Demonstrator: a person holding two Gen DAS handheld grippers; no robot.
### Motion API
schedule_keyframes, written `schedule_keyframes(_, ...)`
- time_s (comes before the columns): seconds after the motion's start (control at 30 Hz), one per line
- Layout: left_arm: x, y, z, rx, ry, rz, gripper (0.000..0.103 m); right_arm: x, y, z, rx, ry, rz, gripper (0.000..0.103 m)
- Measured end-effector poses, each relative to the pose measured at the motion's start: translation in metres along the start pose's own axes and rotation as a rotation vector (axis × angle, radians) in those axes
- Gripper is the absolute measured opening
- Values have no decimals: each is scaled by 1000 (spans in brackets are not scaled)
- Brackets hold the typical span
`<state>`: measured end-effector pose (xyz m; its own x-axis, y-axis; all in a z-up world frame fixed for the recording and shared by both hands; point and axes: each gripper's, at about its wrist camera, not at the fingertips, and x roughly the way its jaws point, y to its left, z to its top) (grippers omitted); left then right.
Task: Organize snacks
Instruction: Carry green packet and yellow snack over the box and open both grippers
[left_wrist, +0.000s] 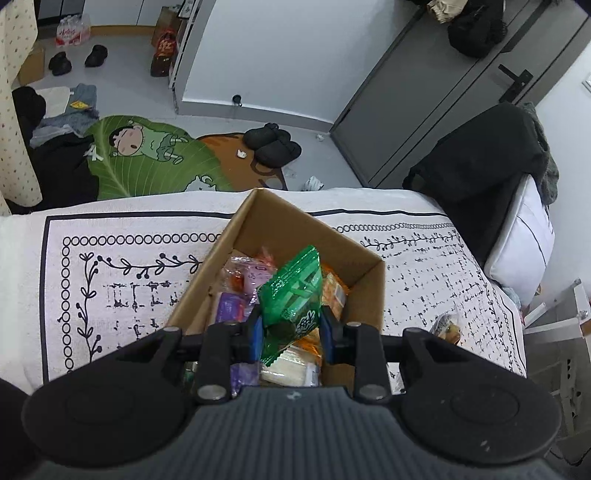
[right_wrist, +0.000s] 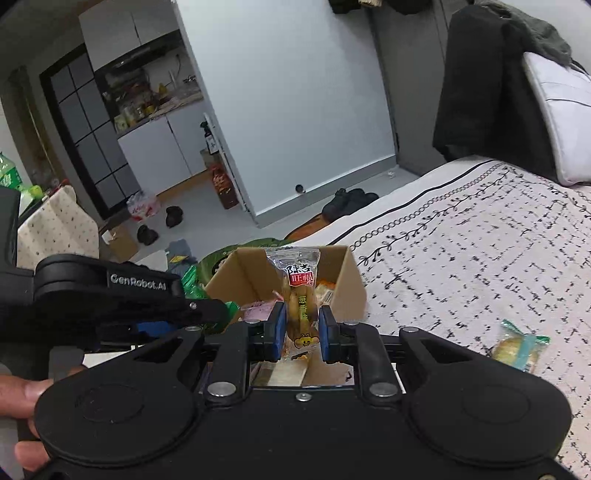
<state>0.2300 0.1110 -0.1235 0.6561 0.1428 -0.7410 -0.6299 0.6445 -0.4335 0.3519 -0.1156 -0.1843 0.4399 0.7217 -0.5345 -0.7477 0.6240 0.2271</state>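
A brown cardboard box (left_wrist: 291, 225) stands on the patterned white bedspread (left_wrist: 129, 236) and holds several wrapped snacks. My left gripper (left_wrist: 291, 328) is shut on a green snack packet (left_wrist: 293, 299) and holds it above the box. My right gripper (right_wrist: 298, 330) is shut on a clear packet of yellow snack with a red label (right_wrist: 298, 291), held over the near end of the same box (right_wrist: 347, 284). The left gripper's body (right_wrist: 110, 295) shows at the left of the right wrist view.
A loose snack in a teal-edged wrapper (right_wrist: 519, 345) lies on the bedspread right of the box, and shows in the left wrist view (left_wrist: 448, 326). A pillow under dark clothing (left_wrist: 517, 236) is at the right. The bed's far edge drops to a floor with slippers (left_wrist: 273, 142).
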Motion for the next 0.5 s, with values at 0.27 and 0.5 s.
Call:
schedule_keyframes(0.27, 14, 12, 10, -11, 39, -31, 33, 18, 4, 0, 6, 32, -14, 18)
schedule_keyframes(0.5, 17, 17, 19, -12, 59, -21, 37, 30, 12, 4, 3, 41, 13, 19)
